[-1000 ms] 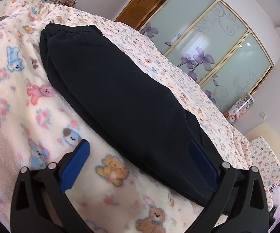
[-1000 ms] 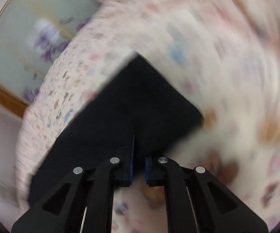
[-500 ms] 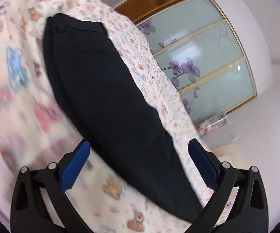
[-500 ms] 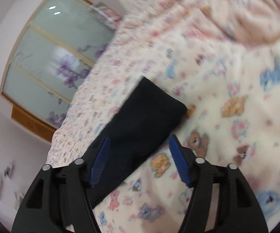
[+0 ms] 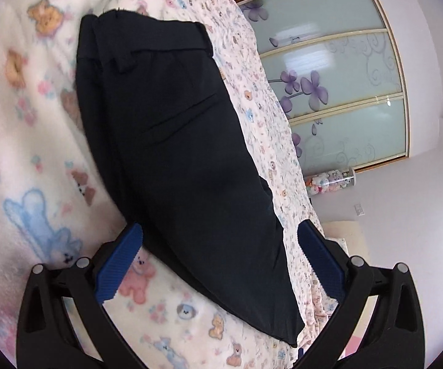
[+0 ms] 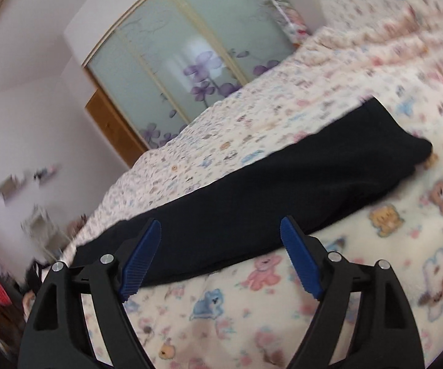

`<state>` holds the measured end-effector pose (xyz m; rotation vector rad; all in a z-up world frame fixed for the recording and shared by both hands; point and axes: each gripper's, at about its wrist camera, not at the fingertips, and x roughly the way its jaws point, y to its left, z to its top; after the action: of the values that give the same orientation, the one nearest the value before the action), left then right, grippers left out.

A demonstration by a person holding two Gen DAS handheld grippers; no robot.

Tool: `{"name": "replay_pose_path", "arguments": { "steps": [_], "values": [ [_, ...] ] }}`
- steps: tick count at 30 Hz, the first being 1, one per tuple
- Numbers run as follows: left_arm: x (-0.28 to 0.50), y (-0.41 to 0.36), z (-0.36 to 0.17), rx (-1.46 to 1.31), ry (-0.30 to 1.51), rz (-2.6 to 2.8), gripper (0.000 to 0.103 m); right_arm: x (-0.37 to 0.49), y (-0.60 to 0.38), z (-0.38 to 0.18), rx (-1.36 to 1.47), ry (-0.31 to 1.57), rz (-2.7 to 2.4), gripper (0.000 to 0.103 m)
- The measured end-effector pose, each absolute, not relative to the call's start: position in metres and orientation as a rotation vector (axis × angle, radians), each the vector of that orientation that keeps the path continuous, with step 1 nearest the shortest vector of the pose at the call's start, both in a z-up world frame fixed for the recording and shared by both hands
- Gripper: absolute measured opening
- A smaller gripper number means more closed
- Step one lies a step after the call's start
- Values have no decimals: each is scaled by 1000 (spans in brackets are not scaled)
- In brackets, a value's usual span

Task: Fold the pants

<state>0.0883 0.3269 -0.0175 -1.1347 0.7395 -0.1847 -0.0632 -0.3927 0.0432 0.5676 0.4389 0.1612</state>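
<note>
Black pants point(image 5: 184, 160) lie folded lengthwise on a bear-print blanket point(image 5: 27, 160), waistband at the top of the left wrist view, leg end at the lower right. My left gripper point(image 5: 219, 233) hovers open above the leg part, nothing between its blue pads point(image 5: 120, 261). In the right wrist view the same pants point(image 6: 282, 184) stretch from lower left to upper right. My right gripper point(image 6: 221, 227) hangs over their near edge, jaws opening wide, blue pads point(image 6: 301, 261) gripping nothing.
The bed's floral sheet point(image 6: 221, 141) runs beyond the pants. A frosted sliding wardrobe with purple flowers point(image 5: 338, 92) stands behind the bed, with a wooden door point(image 6: 113, 129) beside it. Soft toys point(image 5: 329, 181) sit on the floor by the wall.
The right gripper let go of the pants' end, opened wide and swung along the leg. The left gripper moved toward the waistband and rolled, staying open.
</note>
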Motion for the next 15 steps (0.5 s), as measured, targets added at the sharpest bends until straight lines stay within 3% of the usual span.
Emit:
{"name": "replay_pose_path", "arguments": {
  "steps": [11,15],
  "values": [
    [95,330,-13,-1173,705,-176,99,-57,-401,22,663,489,170,89],
    [108,334,-17,-1190,698,-173,81,-53,-405,18,677,504,172,89]
  ]
}}
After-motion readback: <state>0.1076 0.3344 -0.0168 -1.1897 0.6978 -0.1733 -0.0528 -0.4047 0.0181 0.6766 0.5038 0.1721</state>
